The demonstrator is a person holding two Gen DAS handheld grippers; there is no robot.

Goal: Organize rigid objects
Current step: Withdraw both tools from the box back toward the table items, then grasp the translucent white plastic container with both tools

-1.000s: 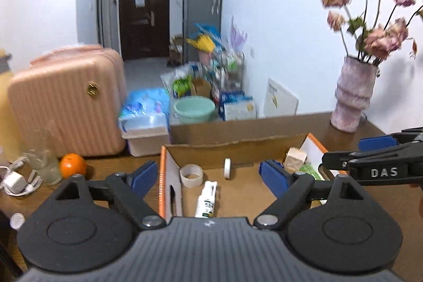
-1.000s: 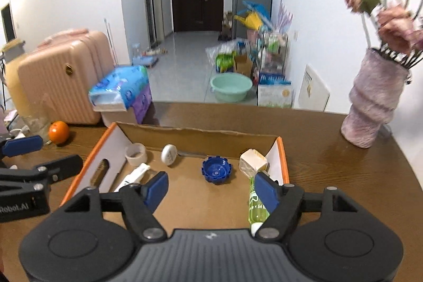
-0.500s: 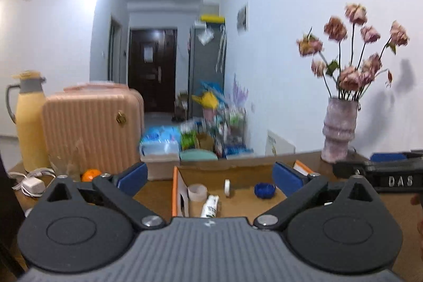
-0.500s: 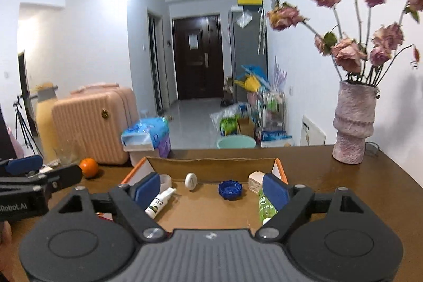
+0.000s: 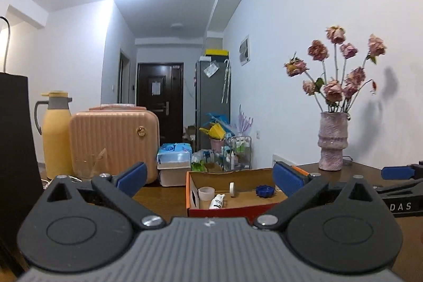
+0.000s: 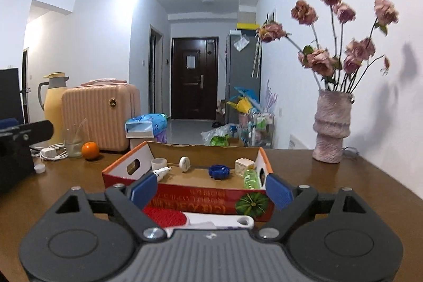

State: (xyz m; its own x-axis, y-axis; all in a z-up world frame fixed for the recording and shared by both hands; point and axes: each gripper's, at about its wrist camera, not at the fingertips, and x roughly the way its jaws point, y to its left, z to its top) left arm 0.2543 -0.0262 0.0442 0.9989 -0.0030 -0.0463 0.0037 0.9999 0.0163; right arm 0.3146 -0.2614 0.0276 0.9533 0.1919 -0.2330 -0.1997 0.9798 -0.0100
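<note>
An open cardboard box [image 6: 185, 198] with a red front and orange rim stands on the brown table. Inside lie a white ring [image 6: 158, 164], a white tube [image 6: 161, 172], a white disc [image 6: 184, 163], a blue cap [image 6: 218, 171], a beige cube [image 6: 242, 165] and a green bottle [image 6: 250, 178]. My right gripper [image 6: 211, 190] is open just before the box. A red brush with a white handle [image 6: 201, 220] lies on the table below its fingers, untouched. My left gripper [image 5: 210, 176] is open wide and empty, facing the box [image 5: 232, 212] from the near left.
A pink vase of dried flowers [image 6: 331, 128] stands on the table at the right. At the left are an orange [image 6: 90, 150], a glass [image 6: 72, 144], a white charger [image 6: 49, 152], a pink suitcase [image 6: 99, 115] and a yellow thermos [image 6: 54, 97]. A dark panel [image 5: 15, 149] rises close on the left.
Both grippers have drawn back from over the box, sunk lower and tipped up to near level. Their jaws have widened. The red brush has come into the right wrist view.
</note>
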